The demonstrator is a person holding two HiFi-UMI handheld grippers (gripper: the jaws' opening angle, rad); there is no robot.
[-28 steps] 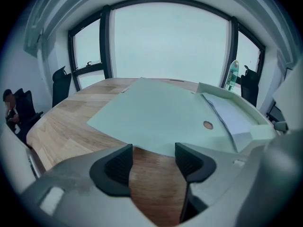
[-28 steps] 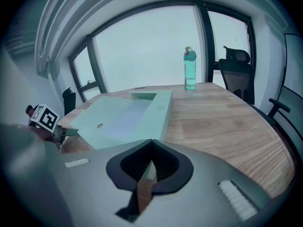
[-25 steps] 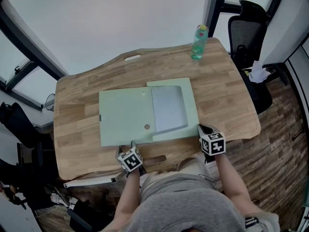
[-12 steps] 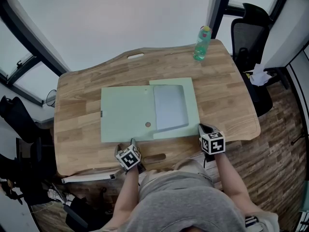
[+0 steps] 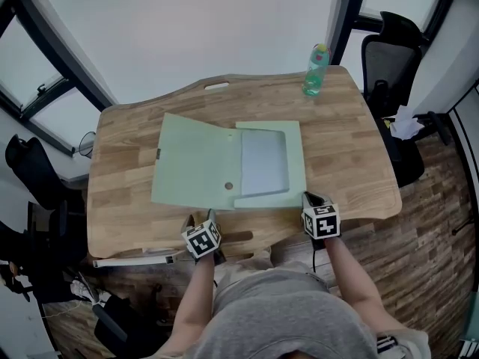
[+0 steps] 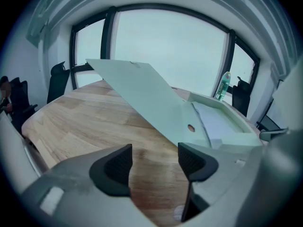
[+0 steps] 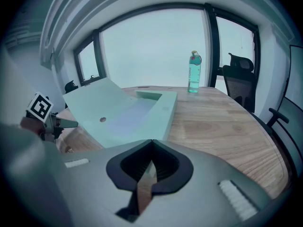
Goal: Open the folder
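Observation:
The pale green folder lies on the wooden desk, white paper showing in its right half. Its cover is swung out to the left and stands tilted up off the wood, as the left gripper view shows of the cover. My left gripper sits just in front of the cover's near edge. Its jaws are closing, with only bare wood between them. My right gripper is at the folder's near right corner, shut, with nothing visibly held.
A green bottle stands at the desk's far right corner. Black office chairs stand beyond the desk on the right. A window wall runs along the far side. The desk's front edge lies right beneath both grippers.
The cover's outline went from square and flat-looking to skewed, with its far left corner raised. My left gripper drew slightly back from the cover's near edge. The right gripper stayed put.

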